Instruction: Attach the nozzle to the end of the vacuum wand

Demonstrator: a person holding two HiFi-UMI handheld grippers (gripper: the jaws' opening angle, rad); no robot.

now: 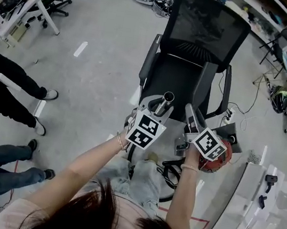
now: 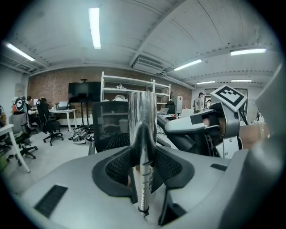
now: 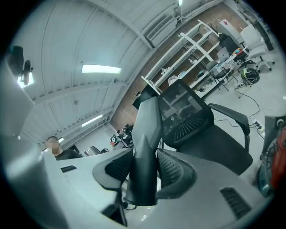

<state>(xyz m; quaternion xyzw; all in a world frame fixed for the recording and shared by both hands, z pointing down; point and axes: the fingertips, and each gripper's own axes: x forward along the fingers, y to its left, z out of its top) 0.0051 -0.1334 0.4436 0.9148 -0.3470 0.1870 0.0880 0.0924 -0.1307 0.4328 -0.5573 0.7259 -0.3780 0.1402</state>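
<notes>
Over the office chair (image 1: 192, 65), the left gripper (image 1: 156, 109) has its jaws clamped on the shiny wand (image 1: 163, 103) and the right gripper (image 1: 194, 126) grips the grey nozzle (image 1: 191, 115) just beside it, not yet joined; aligning and pushing on looks next.

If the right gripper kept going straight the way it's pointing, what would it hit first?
Probably the black office chair: it stands just beyond the tip of the nozzle that the right gripper holds. Whether backrest or armrest comes first, depth leaves unclear.
</notes>
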